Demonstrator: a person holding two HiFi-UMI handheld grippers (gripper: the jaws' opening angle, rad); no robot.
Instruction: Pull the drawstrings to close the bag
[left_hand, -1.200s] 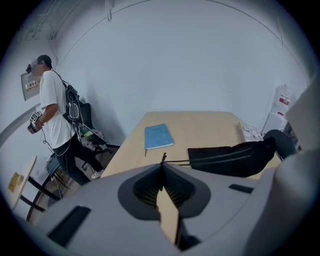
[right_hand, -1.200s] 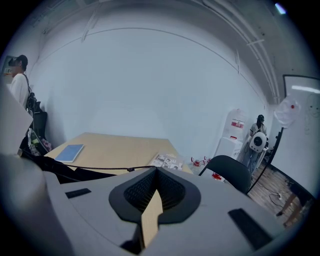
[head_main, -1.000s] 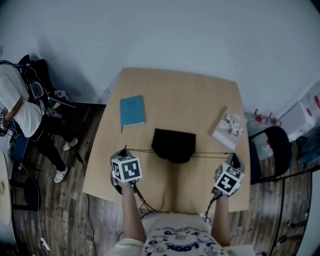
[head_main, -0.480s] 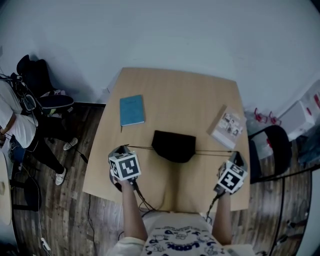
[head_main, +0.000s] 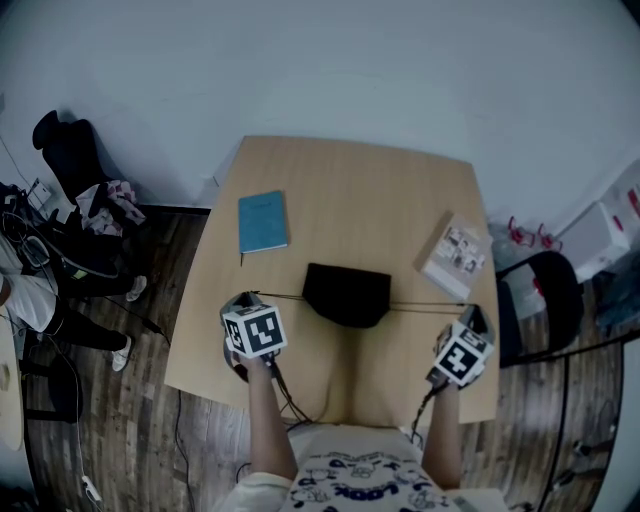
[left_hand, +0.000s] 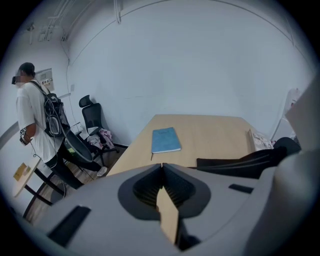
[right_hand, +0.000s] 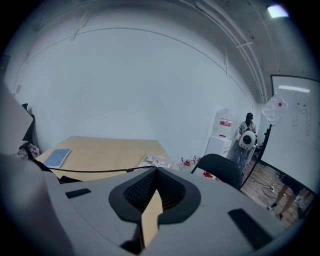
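A black drawstring bag (head_main: 347, 294) lies near the middle of the wooden table (head_main: 350, 180). Its mouth faces me and is gathered. Two thin black drawstrings run taut from it, one to each side. My left gripper (head_main: 246, 299) is shut on the end of the left drawstring (head_main: 280, 297). My right gripper (head_main: 469, 313) is shut on the right drawstring (head_main: 425, 305). In the right gripper view the drawstring (right_hand: 95, 170) runs straight into the closed jaws (right_hand: 153, 170). In the left gripper view the jaws (left_hand: 161, 165) meet, and the bag (left_hand: 245, 162) lies flat to the right.
A blue notebook (head_main: 264, 221) lies at the table's far left and a printed booklet (head_main: 455, 255) at its far right. A black chair (head_main: 540, 300) stands beside the table's right edge. A person (left_hand: 30, 115) with a backpack stands at the left by an office chair.
Both grippers hold almost still with the strings taut. The left one has shifted very slightly. The person at the far left has walked mostly out of the head view.
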